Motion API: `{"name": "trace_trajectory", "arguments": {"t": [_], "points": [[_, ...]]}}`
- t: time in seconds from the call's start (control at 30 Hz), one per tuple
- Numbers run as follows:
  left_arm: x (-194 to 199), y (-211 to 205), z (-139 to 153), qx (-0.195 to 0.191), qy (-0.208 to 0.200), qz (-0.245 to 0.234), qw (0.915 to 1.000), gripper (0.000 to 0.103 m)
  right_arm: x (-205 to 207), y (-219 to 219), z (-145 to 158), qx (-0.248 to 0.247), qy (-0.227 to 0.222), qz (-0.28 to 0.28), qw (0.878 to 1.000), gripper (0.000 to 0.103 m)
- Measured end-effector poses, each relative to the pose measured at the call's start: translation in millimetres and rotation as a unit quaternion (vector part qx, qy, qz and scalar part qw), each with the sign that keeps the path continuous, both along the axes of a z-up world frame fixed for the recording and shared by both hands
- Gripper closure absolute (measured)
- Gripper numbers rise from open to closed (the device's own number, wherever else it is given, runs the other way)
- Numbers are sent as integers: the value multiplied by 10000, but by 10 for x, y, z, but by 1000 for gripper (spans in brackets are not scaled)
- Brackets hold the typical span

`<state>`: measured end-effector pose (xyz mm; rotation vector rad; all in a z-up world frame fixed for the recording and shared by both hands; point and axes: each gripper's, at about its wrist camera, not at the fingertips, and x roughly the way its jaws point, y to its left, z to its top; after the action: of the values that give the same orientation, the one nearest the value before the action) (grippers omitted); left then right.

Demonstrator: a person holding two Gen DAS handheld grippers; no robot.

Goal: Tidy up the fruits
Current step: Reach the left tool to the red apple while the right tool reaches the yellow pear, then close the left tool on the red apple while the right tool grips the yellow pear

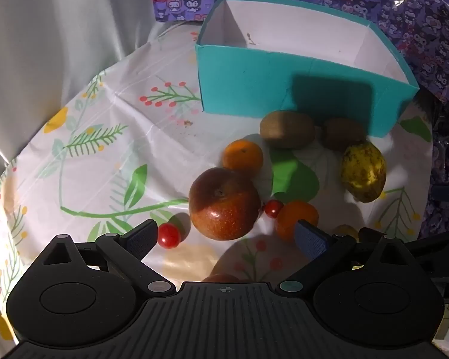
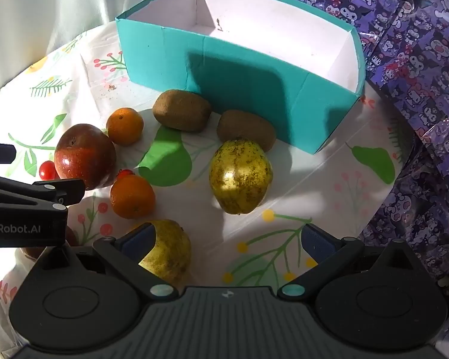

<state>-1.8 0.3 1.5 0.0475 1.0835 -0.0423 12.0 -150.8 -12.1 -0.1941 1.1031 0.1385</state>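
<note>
Fruit, loose on the surface (image 2: 329, 179), none yet in the box (image 2: 239, 86):

- Apple (image 1: 224, 203), red-brown, directly ahead of my left hand-held gripper (image 1: 224, 239), whose fingers are spread wide with nothing between them. Risk: round and glossy; a pinch off its middle could squirt it sideways.
- Cherry tomatoes, two: one (image 1: 169, 235) just beside my left finger, one (image 1: 273, 208) wedged between the apple and an orange. Risk: closing on the apple could clip or crush either, or send one rolling off the edge.
- Oranges, two: near one (image 2: 132, 196) beside the apple, far one (image 2: 124, 125) behind it. Risk: nudging the apple would likely set both moving.
- Pears, two, yellow and speckled: one (image 2: 240, 176) mid-surface; the other (image 2: 167, 251) against the left finger of my right hand-held gripper (image 2: 229, 243), which is also spread and empty. Risk: that pear sits off to one side of the opening, so a close from here would push it rather than hold it.
- Kiwis, two (image 2: 181, 110) (image 2: 246, 128), close to the box's front wall. Risk: the wall leaves little room for a finger behind them.

Box: teal outside, white inside, at the far side, inside bare as far as I can see. Risk: light card; a bump could shift it.

Both grippers: near each other. Risk: collision if I reach for the middle together.
</note>
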Motion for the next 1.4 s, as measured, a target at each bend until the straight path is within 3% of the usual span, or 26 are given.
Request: {"name": "trace_trajectory", "arguments": {"t": [0.17,0.3,0.4,0.5,0.53,0.57,0.63,0.87,1.07,1.13,1.4], "points": [[-226,57,177,-242,-911,-154,9954,3,-97,-114,87,288,-315,80,9991,0],[-320,110,224,-221,-1352,-292,9901,3,-214,-210,139,464,-681,262,9963,0],[-462,160,184,-760,-1327,-645,9861,3,-390,-291,234,754,-1426,439,9859,0],[-589,210,58,-1171,-1135,-888,9826,3,-647,-368,326,955,-2547,750,9594,0],[-636,224,12,-1306,-1061,-939,9812,3,-688,-361,316,910,-2612,931,9565,0],[-684,236,-30,-1459,-951,-977,9799,3,-688,-334,289,825,-2457,1072,9599,0],[-727,234,-126,-1368,-751,-1044,9822,3,-691,-303,203,922,-2092,1252,9654,0],[-710,287,-387,-1083,-456,-1188,9859,5,-732,-192,49,799,-1796,1170,9735,0],[-589,317,-531,-901,-294,-1223,9880,24,-741,-176,-75,841,-1505,1074,9791,0],[-557,340,-612,-967,-111,-1232,9876,25,-745,-143,-93,803,-1491,1077,9796,0],[-538,356,-605,-1030,-265,-1300,9858,26,-672,4,-290,763,-1148,1121,9841,10]]}}
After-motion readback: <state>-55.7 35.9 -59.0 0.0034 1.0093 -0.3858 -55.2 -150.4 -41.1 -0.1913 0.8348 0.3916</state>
